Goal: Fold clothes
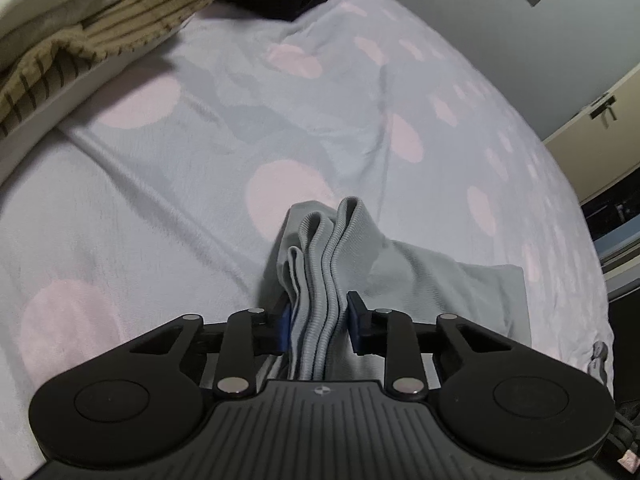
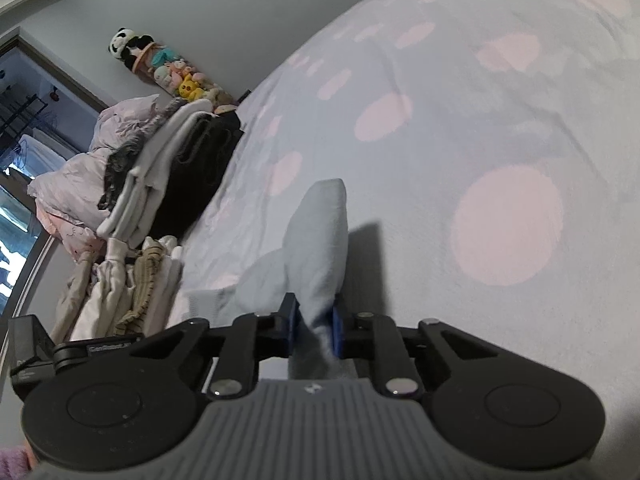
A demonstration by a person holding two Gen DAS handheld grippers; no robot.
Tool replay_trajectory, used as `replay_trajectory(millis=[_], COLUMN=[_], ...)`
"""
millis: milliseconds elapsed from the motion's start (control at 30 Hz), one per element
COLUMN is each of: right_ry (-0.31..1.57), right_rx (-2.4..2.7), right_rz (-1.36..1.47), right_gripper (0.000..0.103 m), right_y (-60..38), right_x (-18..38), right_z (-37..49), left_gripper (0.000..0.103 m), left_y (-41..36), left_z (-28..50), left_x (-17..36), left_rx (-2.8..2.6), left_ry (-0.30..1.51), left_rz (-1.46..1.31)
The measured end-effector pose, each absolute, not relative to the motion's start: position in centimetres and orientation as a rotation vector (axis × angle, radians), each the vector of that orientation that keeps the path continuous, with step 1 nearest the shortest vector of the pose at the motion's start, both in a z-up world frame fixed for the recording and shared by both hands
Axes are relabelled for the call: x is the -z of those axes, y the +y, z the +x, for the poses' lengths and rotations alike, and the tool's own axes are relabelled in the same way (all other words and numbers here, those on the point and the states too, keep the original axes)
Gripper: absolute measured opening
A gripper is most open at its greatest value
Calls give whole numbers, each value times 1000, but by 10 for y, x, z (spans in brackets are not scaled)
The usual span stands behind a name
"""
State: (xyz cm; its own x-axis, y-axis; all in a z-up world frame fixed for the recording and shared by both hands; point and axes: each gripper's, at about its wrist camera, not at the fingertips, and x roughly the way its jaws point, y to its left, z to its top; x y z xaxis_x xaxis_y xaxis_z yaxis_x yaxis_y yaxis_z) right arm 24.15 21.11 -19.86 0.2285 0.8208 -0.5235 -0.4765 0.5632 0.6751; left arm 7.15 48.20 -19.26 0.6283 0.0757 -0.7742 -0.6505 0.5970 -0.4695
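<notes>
On the spotted bedsheet [image 1: 168, 184], the left gripper [image 1: 318, 320] pinched the ribbed hem of the soft, light grey garment [image 1: 420, 276] and the right gripper [image 2: 314, 328] clamped another bunched fold, likely limp, best held by edges.

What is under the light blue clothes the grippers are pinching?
Under the light blue garment lies the dotted bedsheet, pale with pink spots. The left gripper and right gripper pinch its bunched edges. Whatever lies directly beneath the cloth is covered.
</notes>
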Motion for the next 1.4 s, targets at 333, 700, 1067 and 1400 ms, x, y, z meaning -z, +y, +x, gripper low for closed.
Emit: replay_trajectory(millis=[333, 700, 1067, 1400], right_ry=[882, 820, 772, 683], right_rx=[-944, -1176, -1571, -1755], right_rz=[390, 305, 46, -179], right_gripper=[18, 18, 18, 18], right_y=[200, 263, 450, 594], right_x=[123, 31, -60, -83], right_z=[213, 174, 120, 74], left_gripper=[30, 29, 28, 28], left_y=[466, 489, 546, 567], left_z=[36, -66, -176, -195], left_x=[143, 57, -3, 24], left_rx=[-410, -579, -951, -1206], left_ry=[582, 377, 38, -266], left_rz=[-791, -859, -1074, -1197])
